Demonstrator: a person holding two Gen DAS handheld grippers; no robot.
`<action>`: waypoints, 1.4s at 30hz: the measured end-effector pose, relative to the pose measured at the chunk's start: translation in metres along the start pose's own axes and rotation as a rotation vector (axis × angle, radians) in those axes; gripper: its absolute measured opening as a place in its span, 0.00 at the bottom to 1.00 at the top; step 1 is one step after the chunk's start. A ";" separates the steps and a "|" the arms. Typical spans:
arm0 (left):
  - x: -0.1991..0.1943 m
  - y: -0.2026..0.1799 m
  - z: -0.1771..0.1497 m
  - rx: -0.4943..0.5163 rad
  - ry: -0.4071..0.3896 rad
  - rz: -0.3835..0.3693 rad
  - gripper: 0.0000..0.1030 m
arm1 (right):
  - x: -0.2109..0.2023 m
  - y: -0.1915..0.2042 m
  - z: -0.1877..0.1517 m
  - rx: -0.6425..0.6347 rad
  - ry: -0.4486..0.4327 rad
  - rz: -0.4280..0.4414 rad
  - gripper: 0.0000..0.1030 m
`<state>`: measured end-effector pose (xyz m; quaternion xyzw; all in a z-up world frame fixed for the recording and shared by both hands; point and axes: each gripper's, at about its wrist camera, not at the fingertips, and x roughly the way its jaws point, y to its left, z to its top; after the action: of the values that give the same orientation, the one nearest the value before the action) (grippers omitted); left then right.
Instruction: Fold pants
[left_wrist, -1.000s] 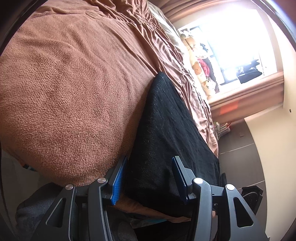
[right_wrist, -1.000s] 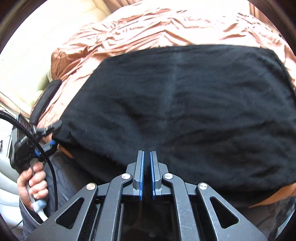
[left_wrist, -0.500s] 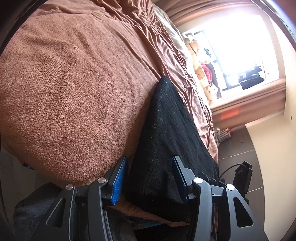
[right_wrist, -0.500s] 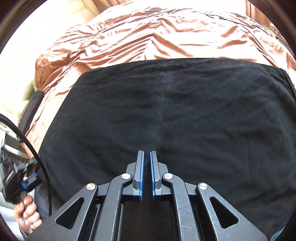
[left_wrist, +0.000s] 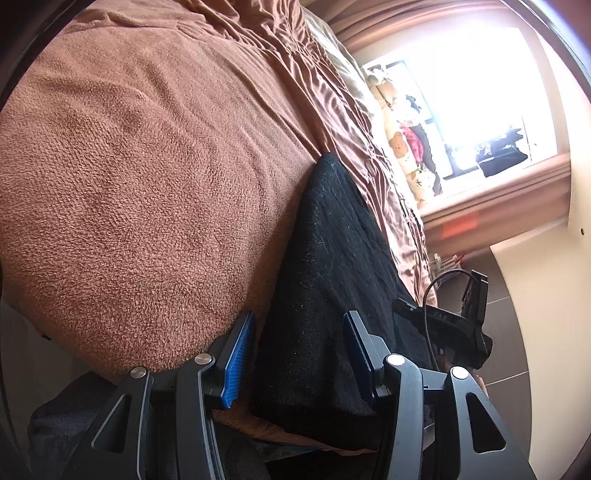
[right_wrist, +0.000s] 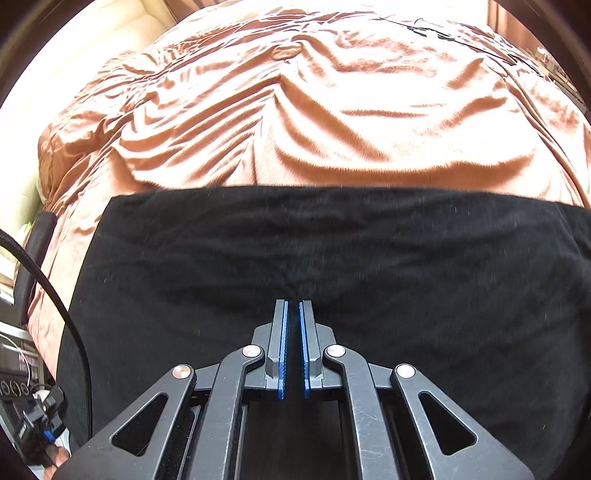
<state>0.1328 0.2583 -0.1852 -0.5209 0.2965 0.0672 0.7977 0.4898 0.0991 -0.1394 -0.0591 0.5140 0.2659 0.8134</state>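
Black pants (left_wrist: 332, 277) lie folded flat on a brown blanket (left_wrist: 147, 184) near the bed's edge. My left gripper (left_wrist: 297, 358) is open at one short end of them. Black cloth shows between its blue pads (left_wrist: 236, 362), and the pads do not press on it. In the right wrist view the pants (right_wrist: 332, 258) spread wide across the frame. My right gripper (right_wrist: 292, 306) hovers over their near half, shut with nothing in it. It also shows at the right of the left wrist view as a black gripper (left_wrist: 461, 325) beyond the pants' far end.
The rumpled blanket (right_wrist: 314, 110) covers the bed beyond the pants. A bright window (left_wrist: 480, 92) and a bear-print pillow (left_wrist: 399, 144) sit at the far end. Dark floor tiles (left_wrist: 509, 332) run beside the bed. A black cable (right_wrist: 55, 295) hangs at the left.
My right gripper has swept sideways over the pants and come into the left wrist view at the right. The left gripper has stayed put.
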 end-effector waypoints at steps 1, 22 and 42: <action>0.001 0.000 0.000 0.001 0.000 0.000 0.50 | 0.002 0.000 0.003 0.003 -0.001 -0.001 0.03; 0.012 -0.005 0.007 0.035 0.013 0.035 0.29 | -0.016 0.001 -0.033 0.000 0.015 0.050 0.03; -0.009 -0.057 0.016 0.106 0.011 -0.041 0.12 | -0.062 -0.016 -0.116 0.009 0.011 0.167 0.03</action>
<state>0.1556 0.2483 -0.1306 -0.4843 0.2933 0.0320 0.8237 0.3836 0.0197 -0.1419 -0.0137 0.5230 0.3300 0.7858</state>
